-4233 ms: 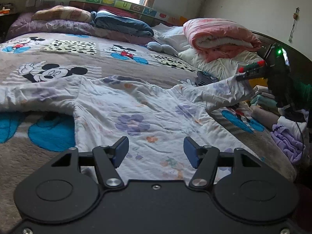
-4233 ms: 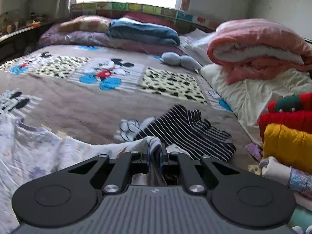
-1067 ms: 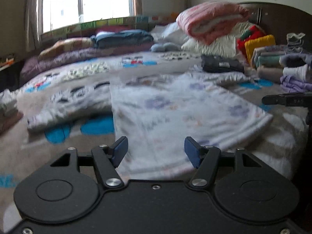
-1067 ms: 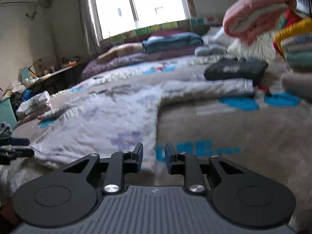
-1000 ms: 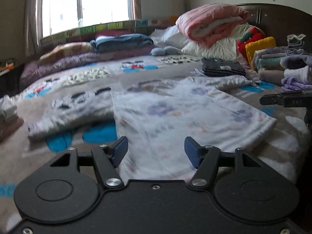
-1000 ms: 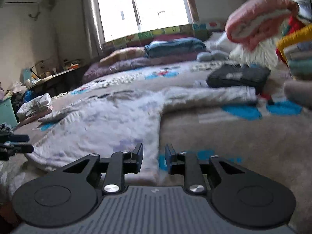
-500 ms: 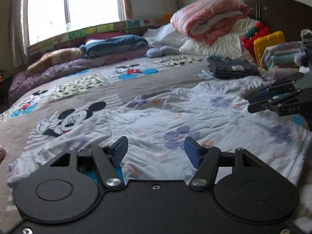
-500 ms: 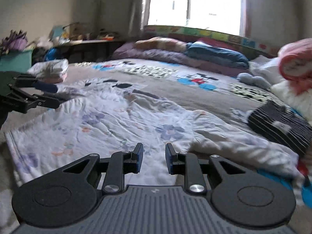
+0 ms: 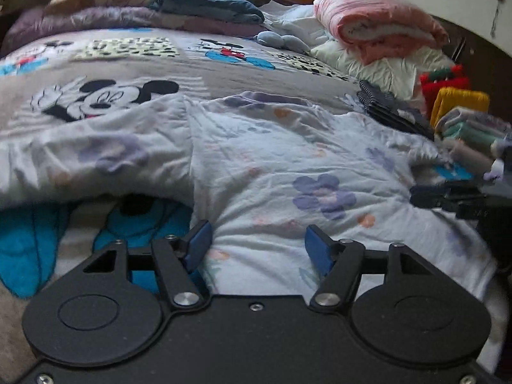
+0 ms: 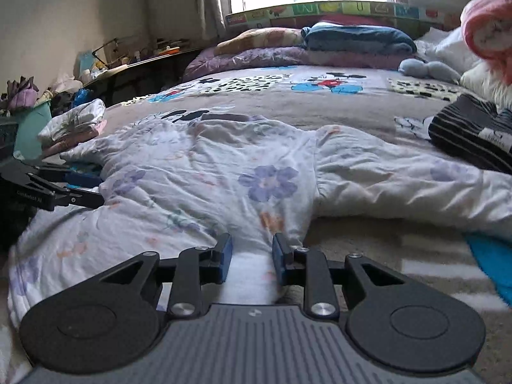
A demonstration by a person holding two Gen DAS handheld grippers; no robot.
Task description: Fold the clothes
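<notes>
A white long-sleeved top with purple flowers (image 9: 288, 166) lies spread flat on the Mickey Mouse bedspread (image 9: 105, 60), sleeves out to both sides. It also shows in the right wrist view (image 10: 224, 176). My left gripper (image 9: 257, 246) is open, low over the hem at the top's left bottom corner. My right gripper (image 10: 251, 257) is open with a narrower gap, and the hem near the right bottom corner lies between its pads. Each gripper shows in the other's view, the right one (image 9: 448, 198) at the far right and the left one (image 10: 48, 188) at the far left.
A folded black striped garment (image 10: 470, 131) lies beyond the right sleeve. Stacks of folded clothes (image 9: 464, 128) and a rolled pink blanket (image 9: 377, 28) stand at the right. Pillows and quilts (image 10: 320, 44) line the window side. A folded pile (image 10: 76, 124) sits at the bed's left edge.
Both grippers have dropped lower and closer to the top's bottom hem. The right gripper's pads now straddle the hem. Earlier, the right gripper let go of the right sleeve.
</notes>
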